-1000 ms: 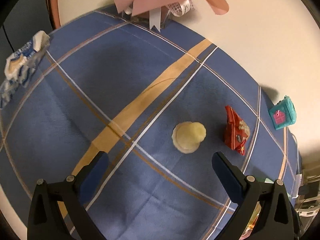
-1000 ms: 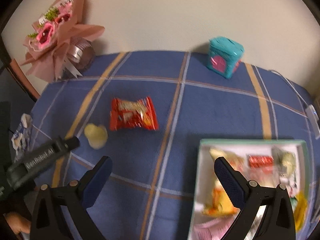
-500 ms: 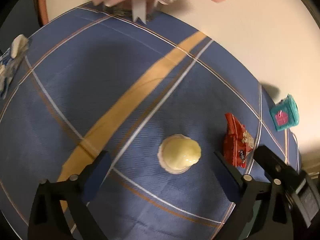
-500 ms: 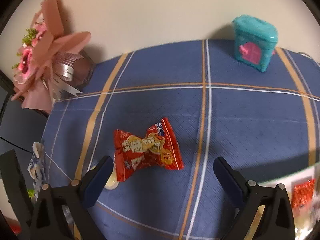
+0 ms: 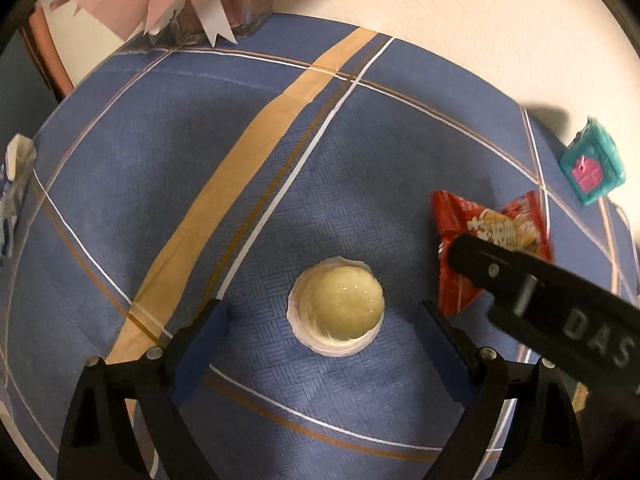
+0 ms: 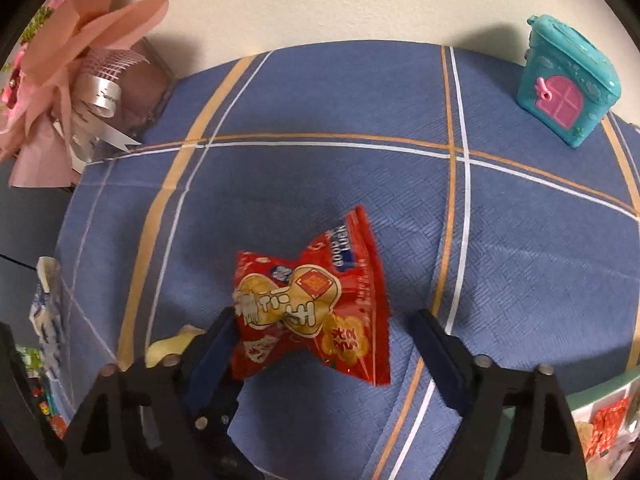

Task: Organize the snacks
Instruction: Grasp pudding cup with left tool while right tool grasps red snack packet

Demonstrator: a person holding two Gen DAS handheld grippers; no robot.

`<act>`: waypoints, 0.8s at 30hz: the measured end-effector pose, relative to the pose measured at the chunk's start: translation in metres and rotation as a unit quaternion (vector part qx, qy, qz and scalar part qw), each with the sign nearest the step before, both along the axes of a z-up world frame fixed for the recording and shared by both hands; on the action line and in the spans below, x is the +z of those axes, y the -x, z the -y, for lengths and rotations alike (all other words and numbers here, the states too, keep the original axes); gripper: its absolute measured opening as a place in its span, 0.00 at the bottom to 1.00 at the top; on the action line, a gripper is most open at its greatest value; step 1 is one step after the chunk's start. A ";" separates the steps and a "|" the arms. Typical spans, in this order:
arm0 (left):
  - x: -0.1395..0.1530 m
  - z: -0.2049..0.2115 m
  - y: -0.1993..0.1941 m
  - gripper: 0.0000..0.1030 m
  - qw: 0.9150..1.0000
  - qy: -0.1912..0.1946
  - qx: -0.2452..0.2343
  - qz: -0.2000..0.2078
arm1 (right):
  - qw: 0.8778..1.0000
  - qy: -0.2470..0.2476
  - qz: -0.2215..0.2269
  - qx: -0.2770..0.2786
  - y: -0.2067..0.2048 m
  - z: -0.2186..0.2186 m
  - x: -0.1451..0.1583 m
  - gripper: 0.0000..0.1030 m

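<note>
A pale yellow jelly cup (image 5: 337,306) lies on the blue plaid tablecloth (image 5: 200,140). My left gripper (image 5: 322,328) is open, with the cup between its fingers. A red snack packet (image 6: 316,304) lies to the right; it also shows in the left wrist view (image 5: 490,232). My right gripper (image 6: 324,344) is open around the red packet, its left finger close to the packet's edge. The right gripper's finger crosses the left wrist view (image 5: 540,296). The jelly cup shows partly behind the right gripper's left finger (image 6: 172,346).
A pink bouquet (image 6: 60,72) stands at the back left. A teal toy box (image 6: 566,80) stands at the back right by the wall. A white snack tray's corner (image 6: 600,420) is at the lower right. A blue-white wrapper (image 6: 48,312) lies at the left edge.
Both grippers have moved forward and down. The left one now straddles the jelly cup; the right one now straddles the red packet. Nothing has been gripped.
</note>
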State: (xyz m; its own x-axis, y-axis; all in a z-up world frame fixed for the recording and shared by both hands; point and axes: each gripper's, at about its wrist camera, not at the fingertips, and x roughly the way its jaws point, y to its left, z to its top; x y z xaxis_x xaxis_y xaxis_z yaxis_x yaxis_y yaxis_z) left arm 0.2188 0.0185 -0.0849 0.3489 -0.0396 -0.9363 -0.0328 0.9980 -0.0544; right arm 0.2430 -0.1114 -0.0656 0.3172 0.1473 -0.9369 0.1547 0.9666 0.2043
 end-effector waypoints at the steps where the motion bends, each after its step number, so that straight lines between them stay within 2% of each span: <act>1: -0.001 0.002 0.000 0.91 1.000 -0.009 -0.003 0.001 | 1.000 0.010 0.000 0.002 0.000 -0.001 -0.001 0.78; 3: -0.002 0.008 0.000 0.88 1.000 -0.025 -0.007 0.004 | 1.000 0.014 0.003 0.007 -0.001 -0.003 0.000 0.69; 5: 0.000 0.012 -0.001 0.76 1.000 -0.027 -0.007 0.013 | 1.000 0.009 0.006 0.005 -0.001 -0.001 0.001 0.59; 9: 0.003 0.012 0.001 0.62 0.999 -0.025 -0.004 0.021 | 1.000 0.010 0.004 -0.001 0.000 0.007 0.003 0.43; 11: 0.006 0.009 0.005 0.48 0.999 -0.024 -0.001 0.025 | 1.000 0.004 0.002 -0.004 0.000 0.012 0.004 0.42; 12: 0.006 0.008 0.005 0.47 0.999 -0.024 0.003 0.028 | 1.000 0.003 0.000 -0.005 0.001 0.015 0.004 0.42; 20: 0.008 -0.011 0.008 0.47 0.999 0.012 0.018 0.030 | 1.000 0.005 0.000 -0.006 0.006 0.028 0.019 0.45; 23: 0.010 -0.010 0.006 0.47 0.999 0.019 0.019 0.030 | 1.000 0.001 0.018 -0.010 0.005 0.031 0.035 0.57; 24: 0.010 -0.011 0.007 0.47 0.999 0.019 0.019 0.031 | 1.000 0.006 0.023 -0.008 0.003 0.029 0.040 0.58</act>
